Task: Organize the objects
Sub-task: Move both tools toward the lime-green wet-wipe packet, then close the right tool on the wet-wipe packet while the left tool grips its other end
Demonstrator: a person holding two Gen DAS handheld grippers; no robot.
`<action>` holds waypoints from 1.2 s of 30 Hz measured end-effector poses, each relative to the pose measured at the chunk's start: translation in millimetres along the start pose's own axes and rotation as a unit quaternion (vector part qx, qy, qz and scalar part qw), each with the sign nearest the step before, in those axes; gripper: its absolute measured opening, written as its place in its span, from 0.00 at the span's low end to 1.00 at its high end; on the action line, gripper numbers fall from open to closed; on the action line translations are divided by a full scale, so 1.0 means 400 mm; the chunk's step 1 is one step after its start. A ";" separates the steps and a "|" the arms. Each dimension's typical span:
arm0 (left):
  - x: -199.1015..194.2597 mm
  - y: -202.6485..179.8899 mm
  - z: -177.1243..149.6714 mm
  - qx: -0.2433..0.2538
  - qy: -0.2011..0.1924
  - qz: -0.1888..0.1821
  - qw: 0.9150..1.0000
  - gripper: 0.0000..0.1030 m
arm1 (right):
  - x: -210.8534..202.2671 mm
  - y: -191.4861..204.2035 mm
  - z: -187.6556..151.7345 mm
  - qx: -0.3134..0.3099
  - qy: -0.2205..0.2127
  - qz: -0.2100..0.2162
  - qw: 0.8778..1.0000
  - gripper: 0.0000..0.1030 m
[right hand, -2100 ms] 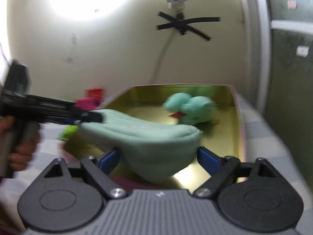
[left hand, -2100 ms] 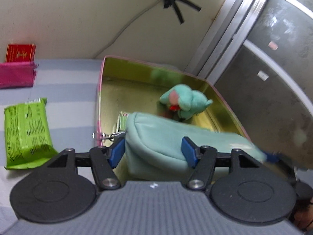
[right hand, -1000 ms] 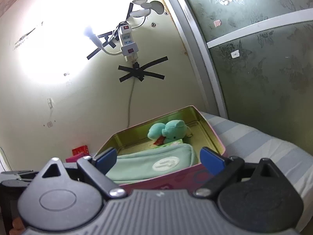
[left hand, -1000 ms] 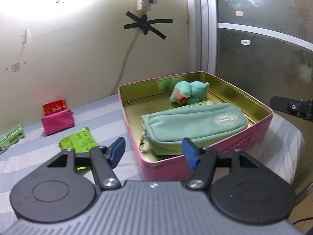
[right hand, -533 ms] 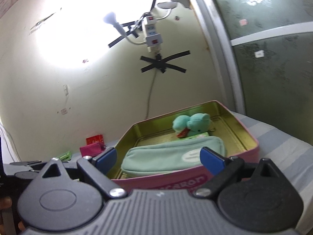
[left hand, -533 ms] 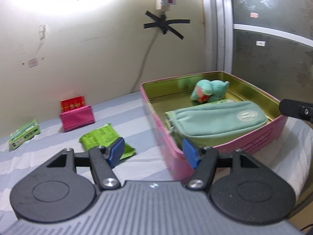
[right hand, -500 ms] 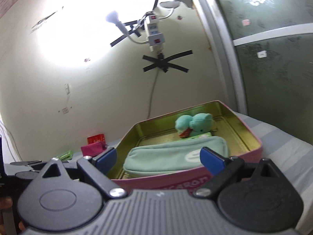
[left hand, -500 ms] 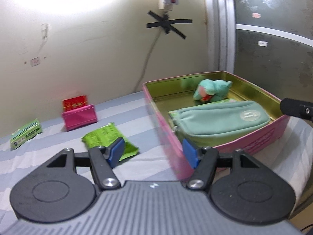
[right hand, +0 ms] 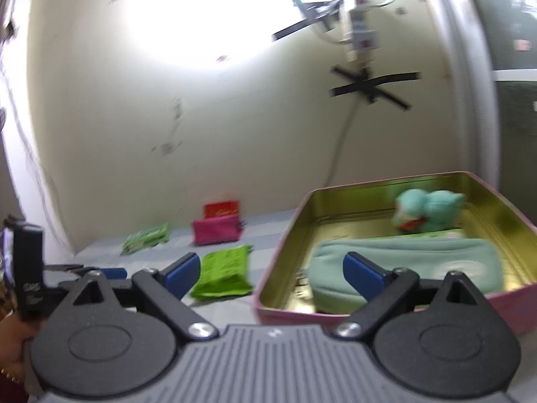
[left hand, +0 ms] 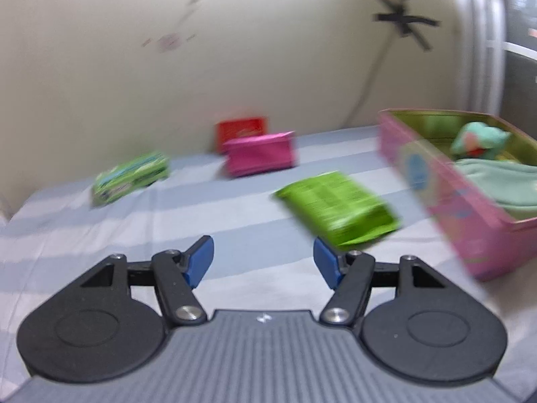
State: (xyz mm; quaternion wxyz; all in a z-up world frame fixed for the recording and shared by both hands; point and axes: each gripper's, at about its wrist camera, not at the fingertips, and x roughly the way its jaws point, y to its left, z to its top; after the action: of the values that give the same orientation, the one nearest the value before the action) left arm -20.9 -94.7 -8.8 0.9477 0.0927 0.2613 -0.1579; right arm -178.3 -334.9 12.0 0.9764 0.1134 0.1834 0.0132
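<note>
A pink tin (left hand: 446,198) (right hand: 282,255) with a gold inside stands on the striped bed. In it lie a mint pouch (right hand: 412,262) (left hand: 500,184) and a teal plush toy (right hand: 426,211) (left hand: 480,141). A bright green packet (left hand: 339,208) (right hand: 225,272) lies left of the tin. My left gripper (left hand: 263,262) is open and empty above the sheet, just short of that packet. My right gripper (right hand: 268,277) is open and empty in front of the tin's near left corner. The left gripper's body (right hand: 30,268) shows at the right wrist view's left edge, in a hand.
A magenta pouch (left hand: 258,158) (right hand: 216,231) stands by the wall with a red box (left hand: 240,129) (right hand: 221,208) behind it. A green and white pack (left hand: 131,178) (right hand: 146,236) lies further left. A power strip (right hand: 362,33) and cable hang on the wall.
Both views have swung left: the tin slid to the right of each frame and the green packet now lies just past my left fingers. Both grippers stay open and empty.
</note>
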 end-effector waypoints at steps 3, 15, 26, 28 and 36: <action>0.033 0.068 -0.023 -0.016 -0.006 0.024 1.000 0.66 | 0.050 0.064 -0.002 -0.033 0.021 0.019 0.999 0.92; 0.083 0.237 -0.062 -0.118 -0.014 0.051 0.992 0.66 | 0.396 0.297 0.000 -0.147 0.127 0.033 0.981 0.94; 0.103 0.256 -0.067 -0.137 0.016 0.045 0.989 0.66 | 0.619 0.211 -0.038 -0.095 0.206 -0.037 0.973 0.90; 0.104 0.257 -0.067 -0.137 0.016 0.047 0.989 0.66 | 0.590 0.230 -0.045 -0.115 0.199 -0.010 0.973 0.74; 0.105 0.257 -0.068 -0.132 0.017 0.047 0.990 0.66 | 0.309 0.298 -0.166 -0.260 0.202 0.213 0.920 0.79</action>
State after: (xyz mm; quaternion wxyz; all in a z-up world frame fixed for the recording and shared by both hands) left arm 36.4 -2.4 -44.5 0.9534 -0.0180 0.2915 -0.0757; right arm -84.9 -196.1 -65.0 0.8877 -0.1128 0.3388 0.2908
